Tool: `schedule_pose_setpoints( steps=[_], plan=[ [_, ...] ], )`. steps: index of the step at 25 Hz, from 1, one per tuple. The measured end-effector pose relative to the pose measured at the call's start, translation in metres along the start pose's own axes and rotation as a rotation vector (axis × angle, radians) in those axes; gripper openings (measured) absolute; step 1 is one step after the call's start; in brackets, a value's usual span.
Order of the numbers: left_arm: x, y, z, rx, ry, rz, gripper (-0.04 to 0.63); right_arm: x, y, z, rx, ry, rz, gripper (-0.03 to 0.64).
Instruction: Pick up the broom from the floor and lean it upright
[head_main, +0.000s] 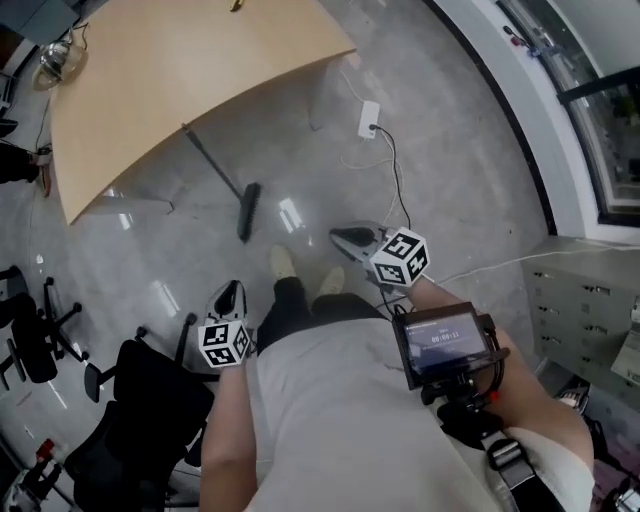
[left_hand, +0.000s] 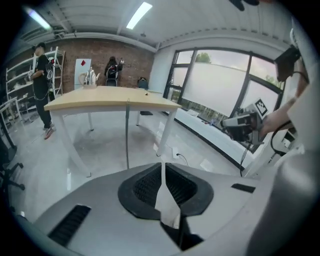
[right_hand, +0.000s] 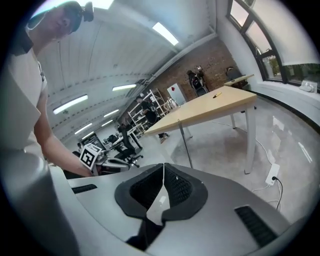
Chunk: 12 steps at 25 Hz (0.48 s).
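Note:
The broom (head_main: 247, 208) stands with its dark head on the grey floor and its thin handle (head_main: 212, 160) slanting up against the edge of the wooden table (head_main: 180, 70). Neither gripper touches it. In the left gripper view the handle (left_hand: 127, 135) shows as a thin pole at the table (left_hand: 110, 97) front; in the right gripper view the handle (right_hand: 185, 142) leans on the table (right_hand: 210, 107) edge. My left gripper (head_main: 229, 295) (left_hand: 161, 167) and right gripper (head_main: 350, 238) (right_hand: 163, 167) are held close to my body, well short of the broom, both shut with nothing between the jaws.
A white power strip (head_main: 369, 118) with a black cable lies on the floor beyond the broom. Black office chairs (head_main: 140, 410) stand at the lower left, grey drawers (head_main: 585, 300) at the right. A person (left_hand: 42, 80) stands by shelves past the table. A kettle (left_hand: 90, 77) sits on the table.

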<state>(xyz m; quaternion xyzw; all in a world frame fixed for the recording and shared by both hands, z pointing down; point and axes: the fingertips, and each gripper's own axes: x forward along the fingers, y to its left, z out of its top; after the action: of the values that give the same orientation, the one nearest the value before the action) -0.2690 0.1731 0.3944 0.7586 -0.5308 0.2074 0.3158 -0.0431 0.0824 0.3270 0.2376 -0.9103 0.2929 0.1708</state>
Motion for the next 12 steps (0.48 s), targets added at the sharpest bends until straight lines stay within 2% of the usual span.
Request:
schedule_pose_setpoints(
  steps=[3, 7, 12],
  plan=[
    [-0.017, -0.022, 0.027, 0.042, -0.055, -0.027, 0.030, -0.011, 0.015, 0.010, -0.028, -0.001, 0.018, 0.020],
    [-0.043, -0.057, 0.061, 0.135, -0.123, -0.087, 0.029, -0.027, 0.043, 0.020, -0.060, -0.011, 0.043, 0.020],
    [-0.063, -0.085, 0.084, 0.158, -0.183, -0.123, 0.029, -0.044, 0.071, 0.029, -0.084, -0.064, 0.069, 0.020]
  ],
)
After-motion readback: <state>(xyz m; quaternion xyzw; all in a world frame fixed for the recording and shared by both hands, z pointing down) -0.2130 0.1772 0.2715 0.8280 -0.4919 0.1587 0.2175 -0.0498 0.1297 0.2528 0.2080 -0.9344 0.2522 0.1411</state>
